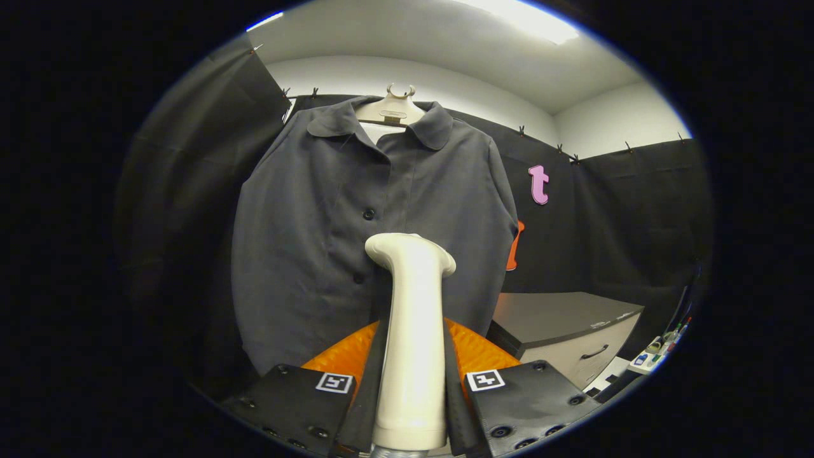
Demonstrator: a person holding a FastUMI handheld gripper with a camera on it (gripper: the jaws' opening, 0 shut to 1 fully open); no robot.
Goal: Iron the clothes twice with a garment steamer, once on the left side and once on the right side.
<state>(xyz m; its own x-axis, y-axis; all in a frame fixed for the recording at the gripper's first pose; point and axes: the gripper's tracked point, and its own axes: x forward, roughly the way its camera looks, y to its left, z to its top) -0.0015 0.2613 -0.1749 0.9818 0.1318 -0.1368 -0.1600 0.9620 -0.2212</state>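
Observation:
A dark grey buttoned shirt (318,216) hangs on a pale hanger (391,111) against the booth wall, facing me. My gripper (412,369) is shut on the cream handle of the garment steamer (412,299), which stands upright between the fingers. The steamer's head points toward the shirt's button line near the lower middle; whether it touches the cloth I cannot tell.
A grey cabinet with a drawer handle (572,331) stands to the right, below and beyond the shirt. Small items lie on a surface (655,356) further right. Black cloth covers the walls on both sides.

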